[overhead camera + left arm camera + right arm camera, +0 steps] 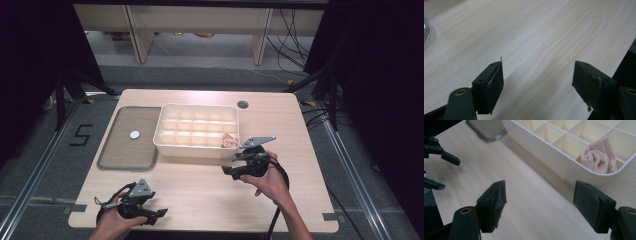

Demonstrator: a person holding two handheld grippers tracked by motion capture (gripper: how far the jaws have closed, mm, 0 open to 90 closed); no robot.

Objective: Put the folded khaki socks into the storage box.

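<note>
Left tool [162,213] gaping, empty | right tool [539,202] gaping near organizer [554,152] | cloth [599,155] corner compartment

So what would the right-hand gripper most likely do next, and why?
Probably draw back from the divided box. The right gripper hangs open and empty over bare table just in front of the box, and the pink rolled cloth already sits in the near corner compartment, so nothing there seems left to place.
</note>
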